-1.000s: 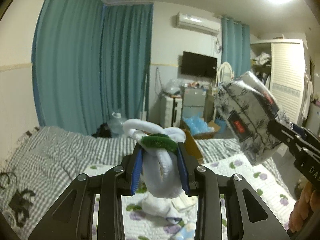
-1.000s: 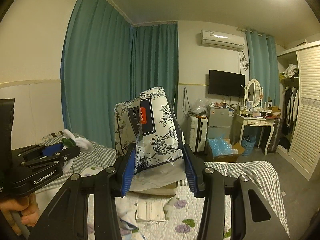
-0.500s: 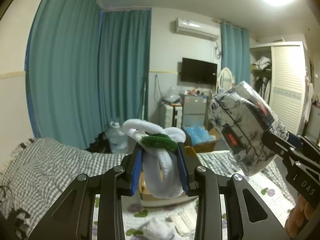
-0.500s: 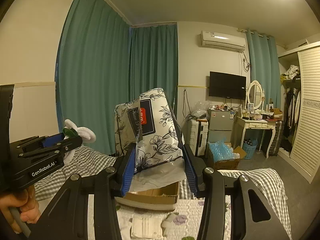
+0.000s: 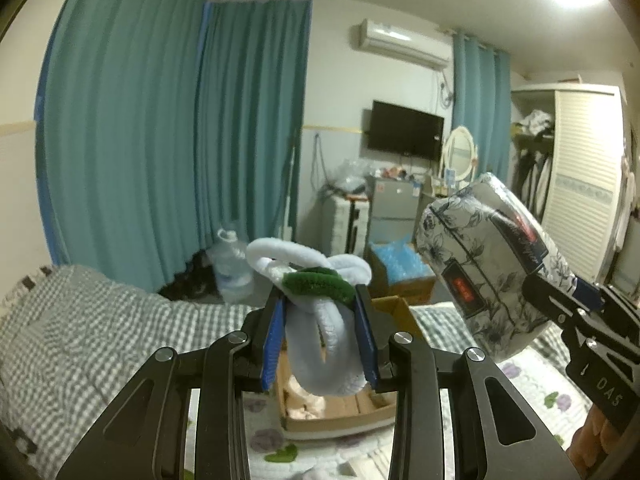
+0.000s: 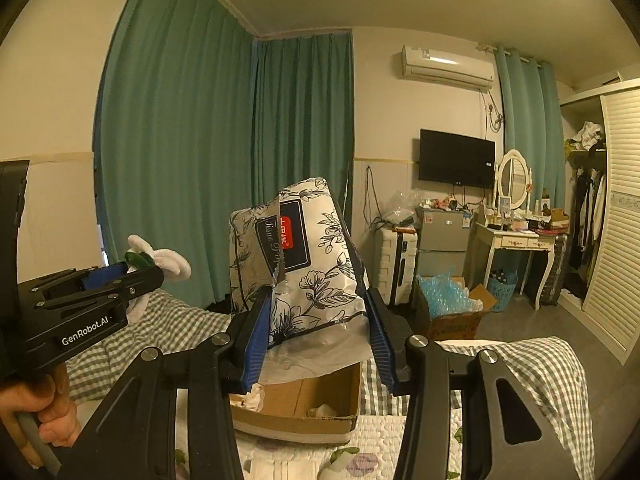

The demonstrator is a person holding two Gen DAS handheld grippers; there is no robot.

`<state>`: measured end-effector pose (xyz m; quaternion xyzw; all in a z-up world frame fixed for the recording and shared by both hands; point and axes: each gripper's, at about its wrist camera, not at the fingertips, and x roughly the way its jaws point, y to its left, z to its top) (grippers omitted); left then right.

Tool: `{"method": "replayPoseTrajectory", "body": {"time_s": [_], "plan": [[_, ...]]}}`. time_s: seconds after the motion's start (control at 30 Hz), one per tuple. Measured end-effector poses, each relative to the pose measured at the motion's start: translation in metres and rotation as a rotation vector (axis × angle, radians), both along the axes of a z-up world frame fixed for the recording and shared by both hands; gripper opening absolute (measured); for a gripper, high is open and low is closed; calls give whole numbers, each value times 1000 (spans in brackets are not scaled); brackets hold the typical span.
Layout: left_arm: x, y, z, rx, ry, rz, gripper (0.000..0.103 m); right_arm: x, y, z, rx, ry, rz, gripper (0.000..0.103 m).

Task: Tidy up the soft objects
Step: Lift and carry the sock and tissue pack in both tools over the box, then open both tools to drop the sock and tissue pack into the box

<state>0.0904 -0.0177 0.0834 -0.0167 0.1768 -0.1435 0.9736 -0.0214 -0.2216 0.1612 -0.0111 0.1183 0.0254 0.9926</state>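
Jaws of the left gripper (image 5: 320, 340) are clamped on a white plush loop (image 5: 320, 344) with a green band (image 5: 318, 283), held in the air over the bed (image 5: 80, 336). The right gripper (image 6: 316, 336) has its jaws pressed on the lower end of a floral tissue pack (image 6: 304, 256), which stands upright between them. Both are above an open cardboard box (image 6: 320, 408) lying on the bed's flowered quilt (image 6: 380, 440), with pale soft items inside. A hand (image 6: 44, 412) grips the left handle. Teal curtains (image 6: 192, 160) hang behind.
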Motion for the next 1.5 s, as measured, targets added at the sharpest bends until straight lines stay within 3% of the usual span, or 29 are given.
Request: {"method": "replayPoseTrajectory", "body": {"time_s": [0.2, 0.57, 1.0, 1.1, 1.23, 1.33, 1.4, 1.47, 1.5], "plan": [[32, -12, -21, 18, 51, 0, 32, 44, -8, -23, -12, 56, -10, 45], [80, -37, -74, 69, 172, -8, 32, 112, -17, -95, -49, 229, -2, 45], [102, -50, -117, 126, 300, -25, 32, 150, -16, -146, -90, 389, 32, 46], [106, -52, -125, 142, 328, -19, 33, 152, -17, -154, -85, 412, 34, 52], [109, -47, -133, 127, 361, -3, 35, 156, -16, -159, -99, 432, 39, 70], [107, -45, -130, 115, 352, -6, 35, 152, -17, -155, -99, 404, 32, 72], [104, -46, -124, 108, 341, -2, 39, 149, -18, -151, -99, 387, 24, 73], [102, -45, -118, 105, 323, 12, 69, 146, -18, -143, -93, 367, 14, 73], [100, -44, -115, 105, 310, 25, 76, 144, -20, -140, -87, 359, 11, 73]]}}
